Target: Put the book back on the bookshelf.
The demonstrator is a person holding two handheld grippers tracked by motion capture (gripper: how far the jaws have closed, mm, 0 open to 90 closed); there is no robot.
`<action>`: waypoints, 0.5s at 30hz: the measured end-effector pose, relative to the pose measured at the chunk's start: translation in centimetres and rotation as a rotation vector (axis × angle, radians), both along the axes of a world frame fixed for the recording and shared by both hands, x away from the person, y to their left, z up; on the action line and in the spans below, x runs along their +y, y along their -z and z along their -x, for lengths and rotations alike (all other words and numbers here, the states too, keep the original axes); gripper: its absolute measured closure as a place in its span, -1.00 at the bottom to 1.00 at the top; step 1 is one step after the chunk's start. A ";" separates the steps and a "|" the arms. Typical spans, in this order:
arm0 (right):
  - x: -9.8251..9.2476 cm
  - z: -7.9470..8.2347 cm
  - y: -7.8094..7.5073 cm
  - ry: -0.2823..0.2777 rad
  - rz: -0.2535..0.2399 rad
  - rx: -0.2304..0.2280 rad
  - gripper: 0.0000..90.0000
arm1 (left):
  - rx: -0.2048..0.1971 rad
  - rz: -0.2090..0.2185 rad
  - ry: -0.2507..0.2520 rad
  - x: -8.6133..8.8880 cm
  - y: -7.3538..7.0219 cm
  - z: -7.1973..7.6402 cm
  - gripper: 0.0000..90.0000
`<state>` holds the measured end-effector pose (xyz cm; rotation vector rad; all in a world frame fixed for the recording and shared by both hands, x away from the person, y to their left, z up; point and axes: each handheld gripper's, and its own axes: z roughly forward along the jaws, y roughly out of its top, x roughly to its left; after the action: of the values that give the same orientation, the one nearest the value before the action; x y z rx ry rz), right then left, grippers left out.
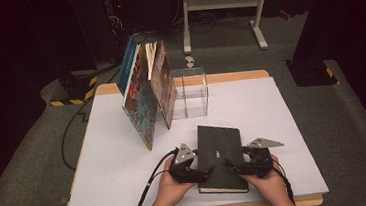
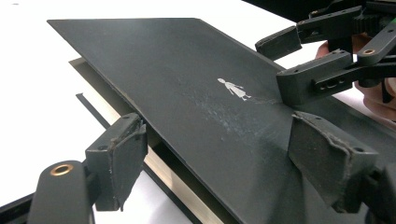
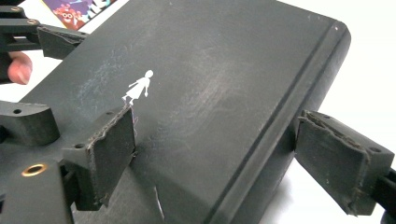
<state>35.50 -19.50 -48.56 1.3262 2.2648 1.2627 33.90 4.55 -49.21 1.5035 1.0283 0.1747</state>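
White paper covers the table [image 1: 283, 124], which stands on grey carpet in a dark room. Near its front edge lies the black hardcover book [image 1: 220, 155], the left gripper [image 1: 193, 168] and right gripper [image 1: 242, 166] at its two near corners. Both sets of jaws stand wide, straddling the book without clamping. The grasp appears to be in preparation; next, both must close together before lifting. The high view shows the upright picture books [image 1: 145, 93] and clear acrylic stand [image 1: 190, 92]; the left gripper view reveals the cover raised off the page block [image 2: 177, 186].
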 end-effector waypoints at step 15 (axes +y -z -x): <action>-0.1 0.9 0.4 -0.034 -0.048 -0.046 -0.57 | -0.013 0.068 -0.003 1.8 -0.4 -0.4 -0.36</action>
<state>34.64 -19.61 -48.99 1.2670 2.2480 1.3531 34.33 6.32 -48.78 1.4380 1.0171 0.1501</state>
